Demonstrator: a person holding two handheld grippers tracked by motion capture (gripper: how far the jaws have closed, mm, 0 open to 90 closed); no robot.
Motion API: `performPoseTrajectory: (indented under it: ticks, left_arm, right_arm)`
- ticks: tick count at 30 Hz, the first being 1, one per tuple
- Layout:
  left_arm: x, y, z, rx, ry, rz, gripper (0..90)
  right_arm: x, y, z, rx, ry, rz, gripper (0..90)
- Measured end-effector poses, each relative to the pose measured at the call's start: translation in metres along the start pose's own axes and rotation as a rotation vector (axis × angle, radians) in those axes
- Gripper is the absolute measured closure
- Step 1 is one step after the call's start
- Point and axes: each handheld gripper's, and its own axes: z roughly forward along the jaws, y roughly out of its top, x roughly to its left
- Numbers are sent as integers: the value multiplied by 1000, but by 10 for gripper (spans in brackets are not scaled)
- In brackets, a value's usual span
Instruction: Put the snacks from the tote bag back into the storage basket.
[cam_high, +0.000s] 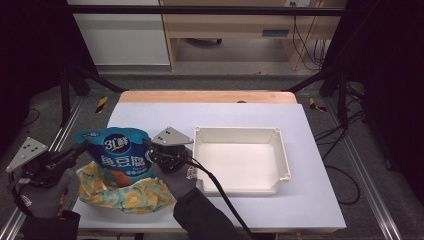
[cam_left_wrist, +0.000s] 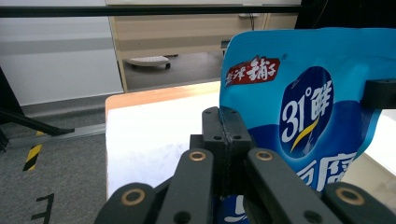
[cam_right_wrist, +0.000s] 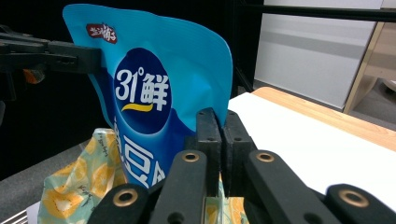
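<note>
At lower left of the frame, the left gripper (cam_high: 79, 148) and right gripper (cam_high: 150, 148) each clamp jaws shut on an edge of the upright blue pouch (cam_high: 120, 156).

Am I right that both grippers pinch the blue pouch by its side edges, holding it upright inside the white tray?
Not quite. Both the left gripper and the right gripper do pinch the blue pouch by its side edges and hold it upright, but not inside the white tray. The high view shows the pouch left of the tray, over the yellow-patterned bag.
</note>
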Motion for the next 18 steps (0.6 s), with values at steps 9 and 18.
performPoseTrajectory:
  ticks: [9,18]
  left_arm:
    - [-1,0,0,-4,10,1,900]
    - [-1,0,-2,-11,15,-3,900]
  right_arm:
    - [1,1,0,3,-5,-2,900]
    - [3,2,1,2,-13,-15,900]
